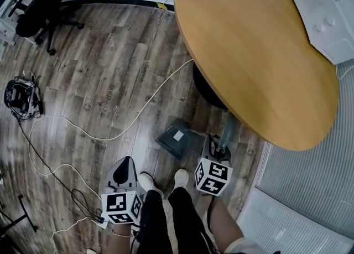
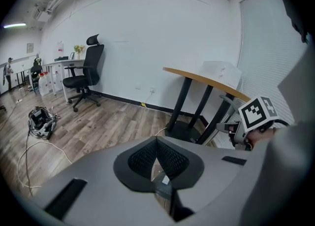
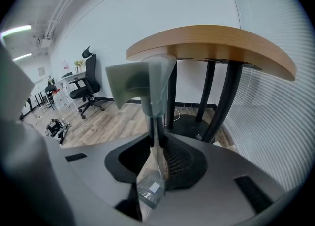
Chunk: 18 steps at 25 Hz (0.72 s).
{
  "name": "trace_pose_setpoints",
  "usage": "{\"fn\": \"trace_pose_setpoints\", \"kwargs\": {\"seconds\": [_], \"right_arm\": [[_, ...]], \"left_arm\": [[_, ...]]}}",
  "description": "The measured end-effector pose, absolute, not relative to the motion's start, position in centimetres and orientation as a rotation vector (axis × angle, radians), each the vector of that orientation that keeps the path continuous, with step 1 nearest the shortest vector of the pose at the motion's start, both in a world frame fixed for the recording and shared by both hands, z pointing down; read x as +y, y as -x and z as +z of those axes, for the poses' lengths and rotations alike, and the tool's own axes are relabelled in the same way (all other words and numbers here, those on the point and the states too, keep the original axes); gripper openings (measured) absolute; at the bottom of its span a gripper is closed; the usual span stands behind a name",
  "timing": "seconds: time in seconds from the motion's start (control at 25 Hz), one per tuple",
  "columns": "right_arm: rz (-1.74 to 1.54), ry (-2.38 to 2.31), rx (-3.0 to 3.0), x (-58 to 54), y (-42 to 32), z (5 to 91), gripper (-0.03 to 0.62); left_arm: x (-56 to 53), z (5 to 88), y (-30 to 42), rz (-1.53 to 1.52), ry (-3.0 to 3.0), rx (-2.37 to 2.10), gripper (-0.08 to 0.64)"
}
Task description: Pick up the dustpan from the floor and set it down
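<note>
"Dustpan: state its location," the checker asks.

"Its pan appears to rest on the wooden floor, just in front of the person's shoes and near the round table. It lies between the two tools, closer to the right one."

"State of each tool?"

"The right tool pinches the dustpan's handle, with both pads bearing on the shaft. The left tool has its jaws pressed together on nothing and hangs apart from the pan."

"Which relation governs the lift?"

"The handle's long axis. It runs up through the right tool's jaws and on past them, in line with the way the tool points. The pan sits below and to the left of that tool, so the load hangs off to one side of the grip. Judgement: the pan may pivot about the pads as it leaves the floor, so a slow, straight rise suits best."
</note>
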State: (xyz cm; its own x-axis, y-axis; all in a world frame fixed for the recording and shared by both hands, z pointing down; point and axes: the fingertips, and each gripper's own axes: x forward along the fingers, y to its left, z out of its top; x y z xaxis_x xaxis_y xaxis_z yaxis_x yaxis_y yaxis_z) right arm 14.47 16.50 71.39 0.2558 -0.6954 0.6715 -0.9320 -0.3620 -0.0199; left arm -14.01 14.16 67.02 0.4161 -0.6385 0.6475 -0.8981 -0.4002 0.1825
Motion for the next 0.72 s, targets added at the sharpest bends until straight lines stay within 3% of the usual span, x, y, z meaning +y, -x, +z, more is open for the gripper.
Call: {"fn": "trace_pose_setpoints", "kwargs": {"seconds": [0.72], "right_arm": [[0.679,-1.951,-1.683,17.4,-7.9,63.8,0.100]], "left_arm": [[13.6,60.4,13.5,0.601,-2.260,-1.326,0.017]]}}
